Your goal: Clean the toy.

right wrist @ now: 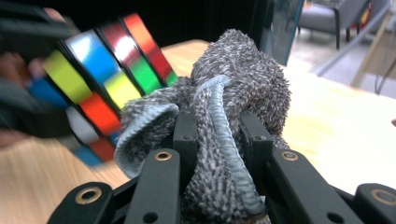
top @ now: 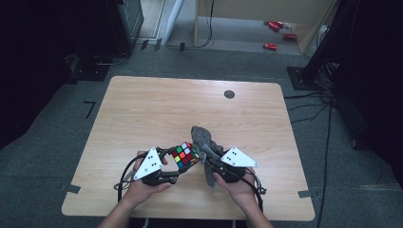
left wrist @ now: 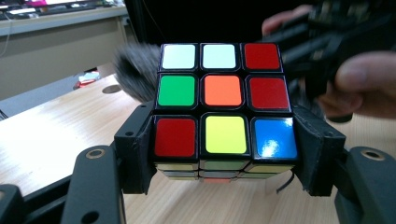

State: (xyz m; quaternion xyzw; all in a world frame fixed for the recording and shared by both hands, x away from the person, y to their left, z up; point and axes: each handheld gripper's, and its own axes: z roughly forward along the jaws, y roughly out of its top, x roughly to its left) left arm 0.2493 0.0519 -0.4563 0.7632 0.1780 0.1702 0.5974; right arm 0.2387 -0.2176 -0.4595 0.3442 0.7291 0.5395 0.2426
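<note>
Work in hand: a puzzle cube (top: 185, 155) being wiped with a grey cloth (top: 205, 142), both raised over the near middle of the wooden table (top: 142, 109).
Left gripper (top: 177, 167): jaws clamped on the cube's lowest layer from two opposite sides; the left gripper view has the cube (left wrist: 223, 105) seated squarely between the pads, stickered face towards the camera.
Right gripper (top: 207, 159): jaws pressed nearly together, pinching a bunched fold of the cloth (right wrist: 233, 116); the loose end stands up past the tips, against the cube's (right wrist: 107, 79) side.
Cube handling: my judgement is rigid, light, with glossy stickers that could slide under the pads. The layers can twist, so a hold across one whole layer, as now, seems safest.
Cloth handling: soft, nubbly, limp; it will fold and drag rather than push. Best taken by a thick bunch.
Edges: both hands work close to the table's near edge, so a dropped cube could roll off there.
Open room: bare wood to the left, right and far side; a small dark disc (top: 229, 94) sits well apart near the far edge.
</note>
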